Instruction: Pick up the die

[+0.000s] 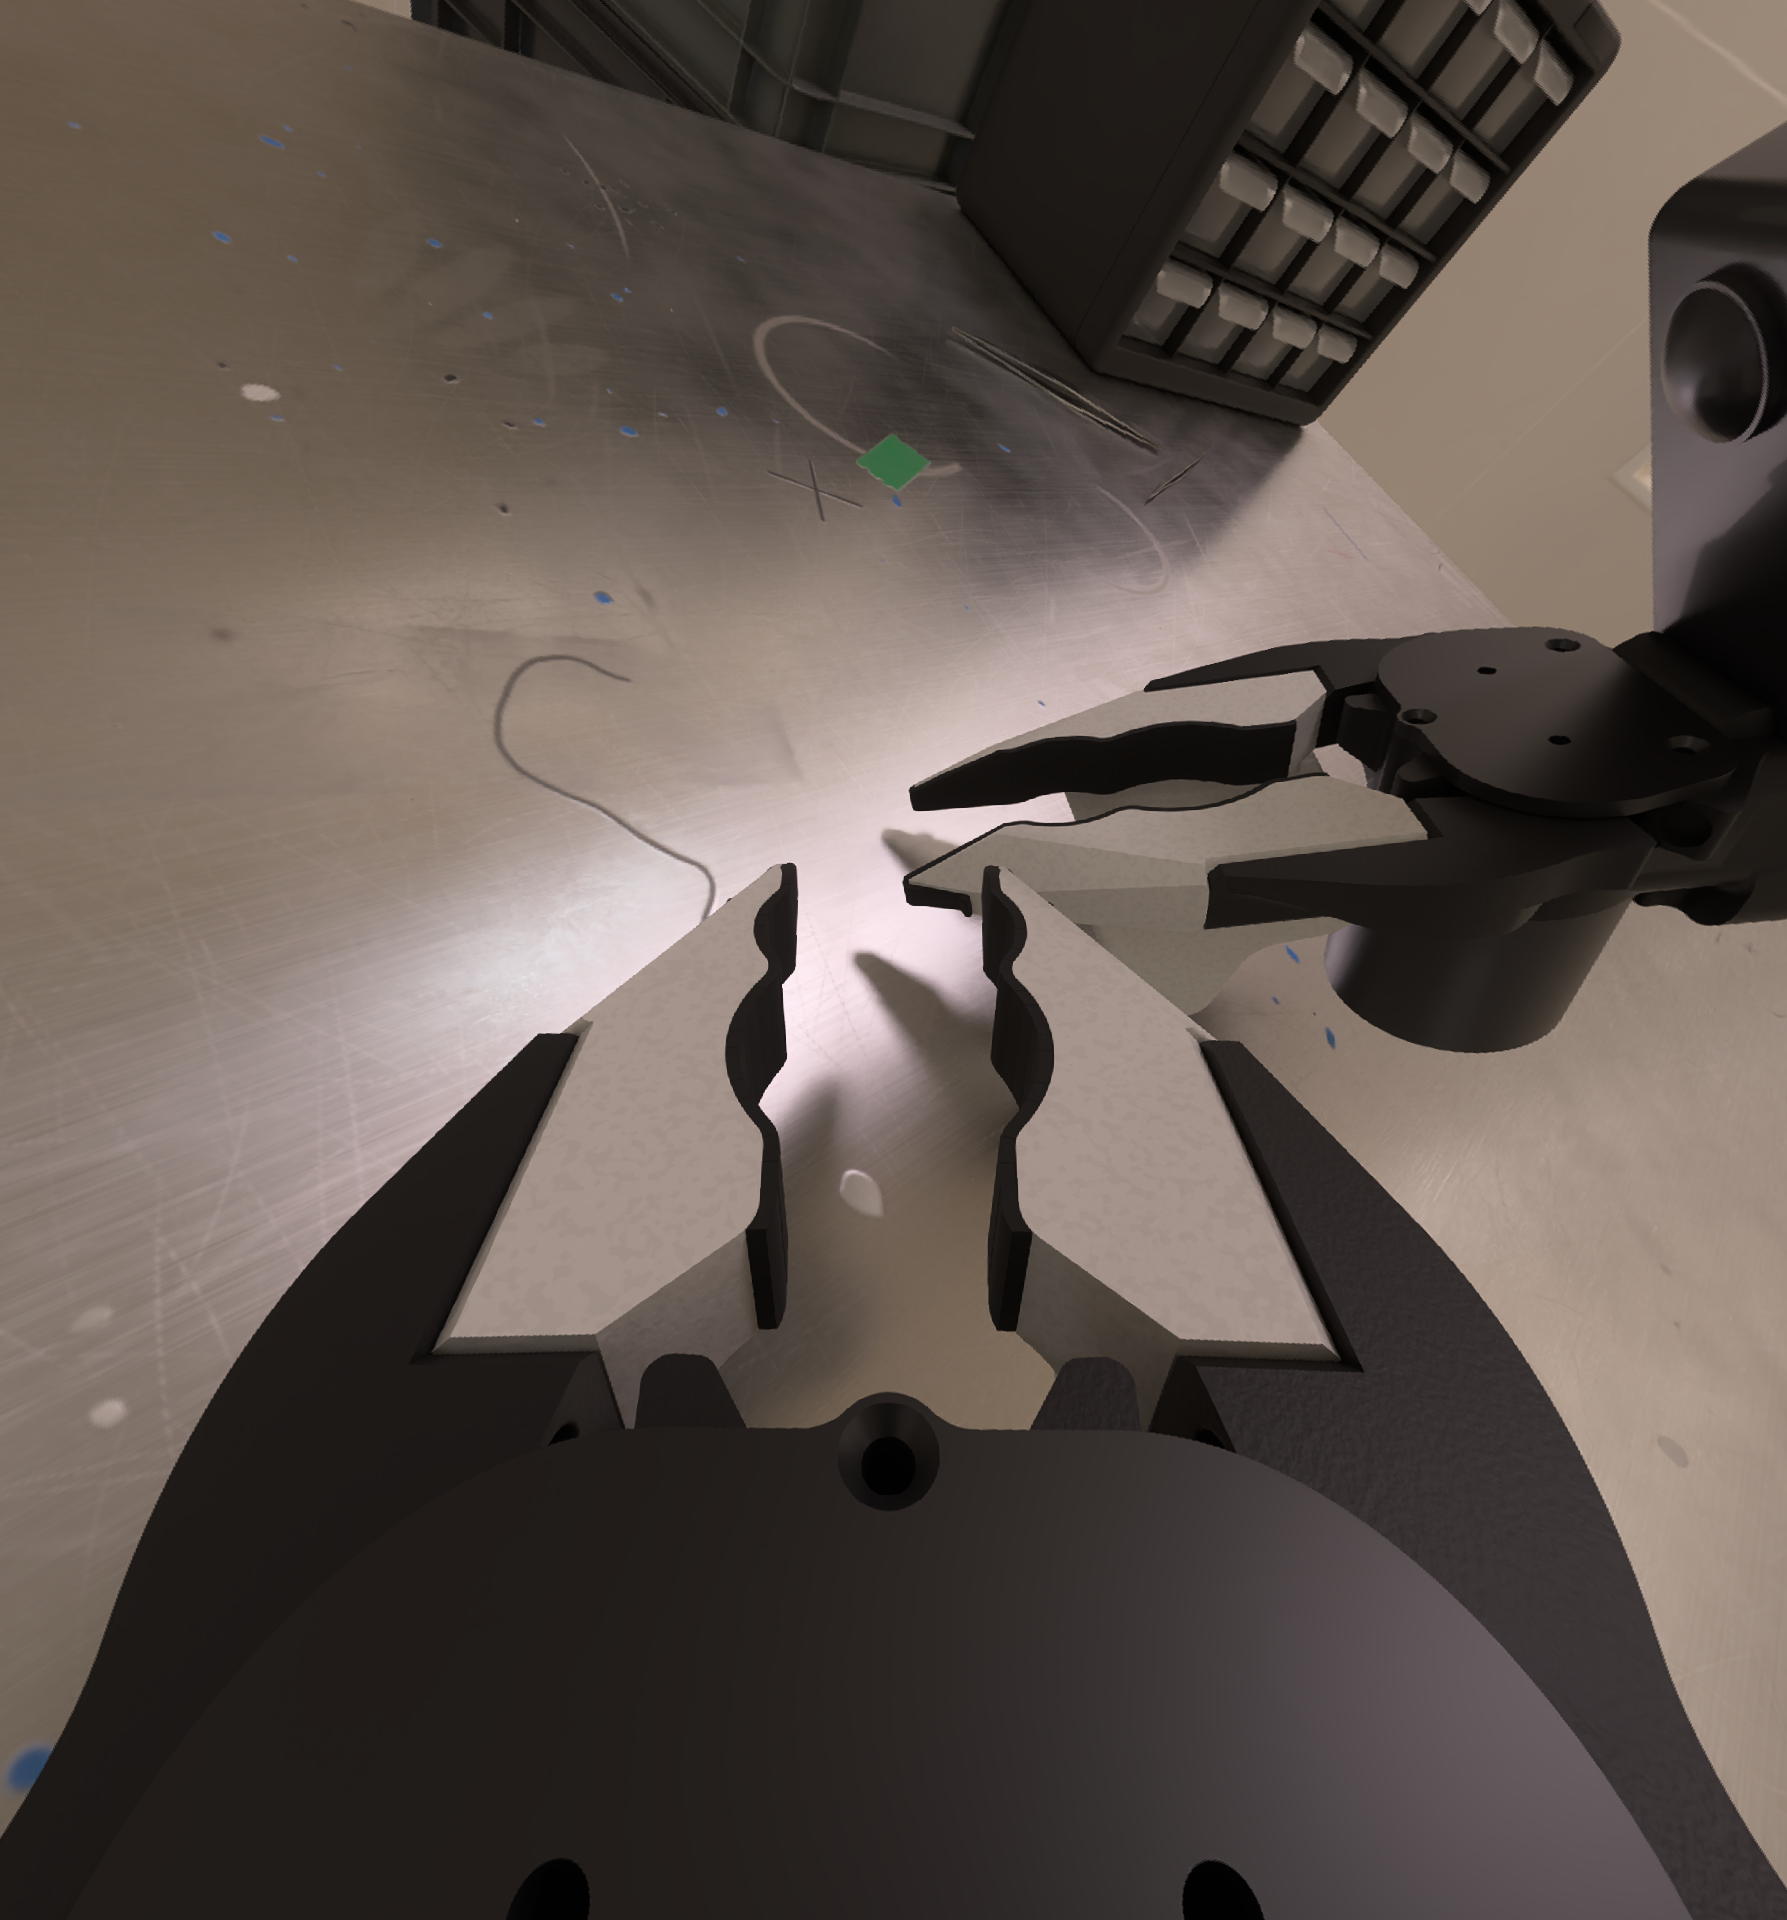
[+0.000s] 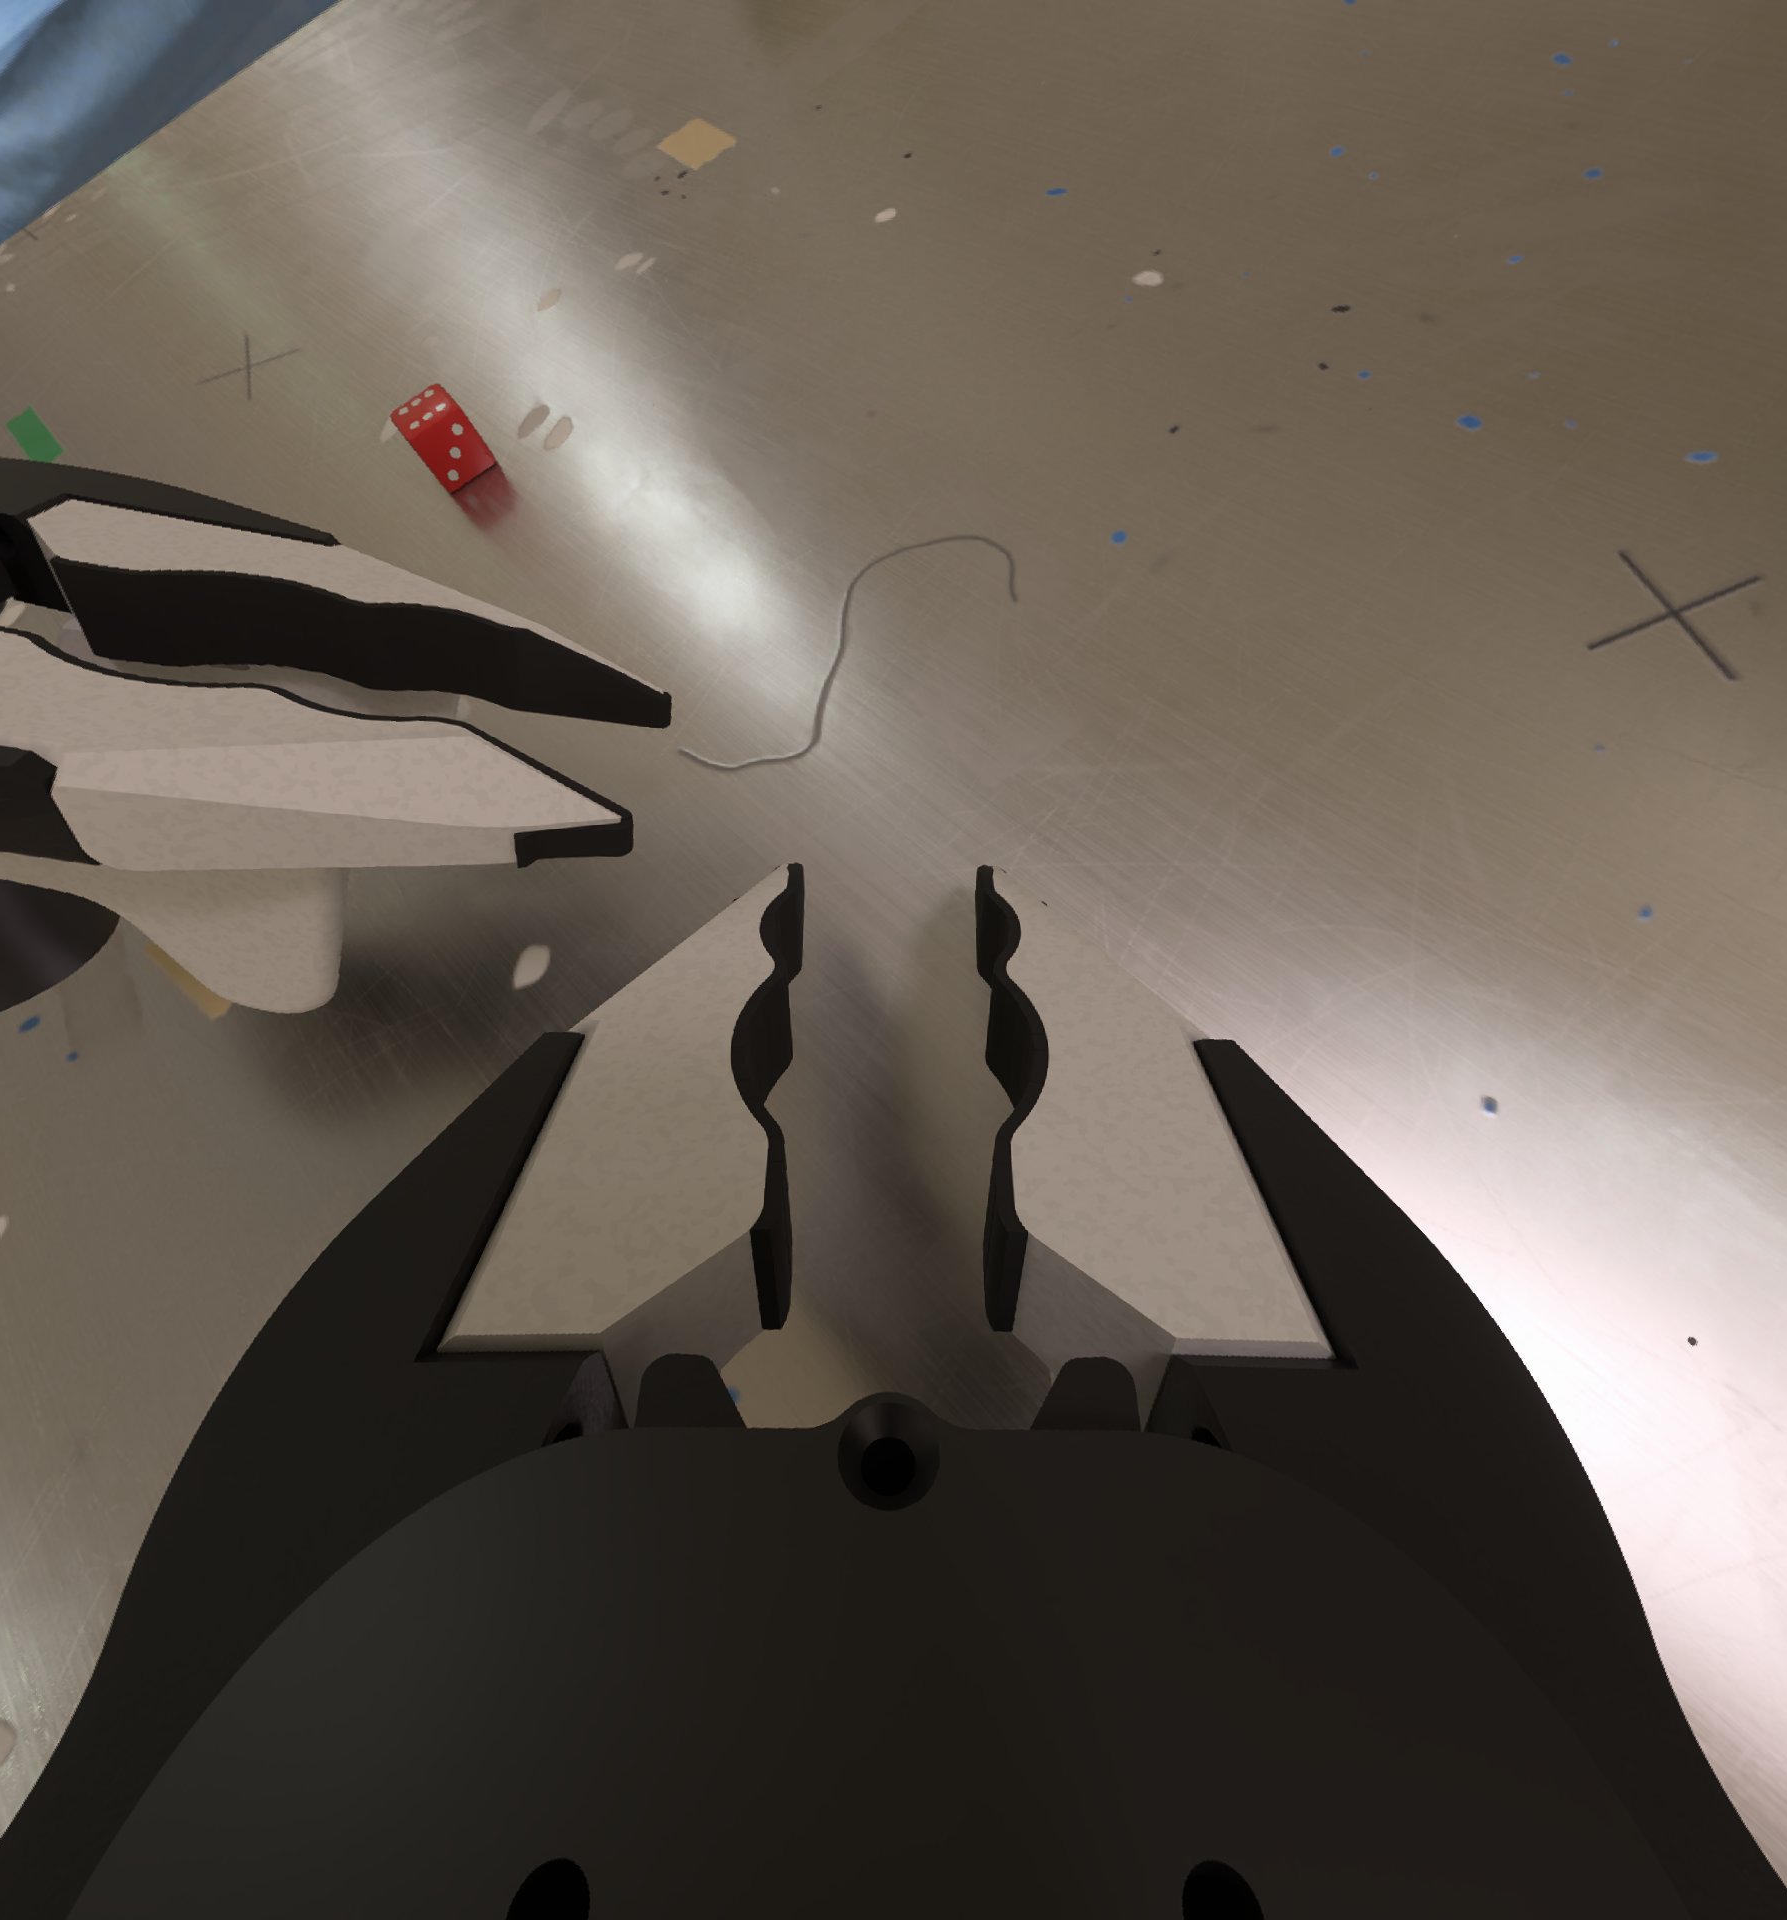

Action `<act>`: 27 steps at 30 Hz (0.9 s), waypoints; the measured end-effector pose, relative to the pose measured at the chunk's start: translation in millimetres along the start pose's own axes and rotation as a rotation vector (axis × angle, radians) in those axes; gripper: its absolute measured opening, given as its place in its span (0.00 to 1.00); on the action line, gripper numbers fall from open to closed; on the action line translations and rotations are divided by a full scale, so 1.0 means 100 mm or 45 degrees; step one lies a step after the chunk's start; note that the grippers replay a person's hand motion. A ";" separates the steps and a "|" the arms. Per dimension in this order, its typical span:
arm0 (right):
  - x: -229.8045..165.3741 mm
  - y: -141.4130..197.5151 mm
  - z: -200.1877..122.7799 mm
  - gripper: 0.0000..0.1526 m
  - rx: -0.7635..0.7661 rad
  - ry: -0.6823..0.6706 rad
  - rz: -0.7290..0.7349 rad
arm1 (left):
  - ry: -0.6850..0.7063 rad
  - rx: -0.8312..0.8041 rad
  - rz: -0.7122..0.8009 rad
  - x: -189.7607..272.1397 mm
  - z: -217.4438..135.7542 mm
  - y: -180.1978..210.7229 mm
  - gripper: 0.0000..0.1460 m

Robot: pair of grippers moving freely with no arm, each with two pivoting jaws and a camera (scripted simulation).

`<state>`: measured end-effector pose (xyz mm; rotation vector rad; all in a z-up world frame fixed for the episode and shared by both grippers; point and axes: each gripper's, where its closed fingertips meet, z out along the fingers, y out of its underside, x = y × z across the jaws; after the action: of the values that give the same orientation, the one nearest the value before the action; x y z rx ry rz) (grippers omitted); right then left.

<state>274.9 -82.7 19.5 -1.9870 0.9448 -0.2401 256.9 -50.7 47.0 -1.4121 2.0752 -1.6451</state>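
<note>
The worktop (image 2: 1284, 831) is a scratched, brushed-metal surface speckled with blue and white paint flecks and marked with a few thin pencilled crosses. At its far edge in the left wrist view stands a dark cabinet of small drawers (image 1: 1315, 197), its pale drawer fronts set in rows.

The left gripper (image 1: 887, 878) hangs low over the bare metal, its fingers spread with nothing between them. The right gripper (image 2: 887, 878) is likewise low over the worktop, its fingers spread and empty. The two sit near each other with their tips angled toward one another: the right gripper appears at the right of the left wrist view (image 1: 915, 847), and the left gripper comes in from the left edge of the right wrist view (image 2: 650, 769).

A thin curled wire (image 2: 847, 644) lies flat on the worktop just beyond both sets of fingertips.

The die (image 2: 442, 436) is red with white pips and rests on the worktop, apart from both grippers, beyond the left gripper as the right wrist view shows it. It does not show in the left wrist view.

A small green square patch (image 1: 891, 460) lies flat farther out, near a faint ring mark, and a small tan patch (image 2: 697, 140) lies near the far edge.
</note>
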 end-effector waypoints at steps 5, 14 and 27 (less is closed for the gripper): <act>0.00 0.00 0.00 0.22 -0.001 0.001 -0.002 | 0.005 -0.002 -0.012 0.00 0.00 0.00 0.24; 0.00 0.00 0.00 0.22 -0.004 0.001 -0.001 | 0.004 0.002 -0.008 0.00 0.00 0.00 0.24; 0.00 0.01 0.01 0.22 -0.005 0.001 -0.002 | 0.003 0.000 -0.013 0.00 0.00 0.00 0.25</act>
<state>274.7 -82.4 18.6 -1.9915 0.9451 -0.2394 257.1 -51.1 46.8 -1.4238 2.0722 -1.6513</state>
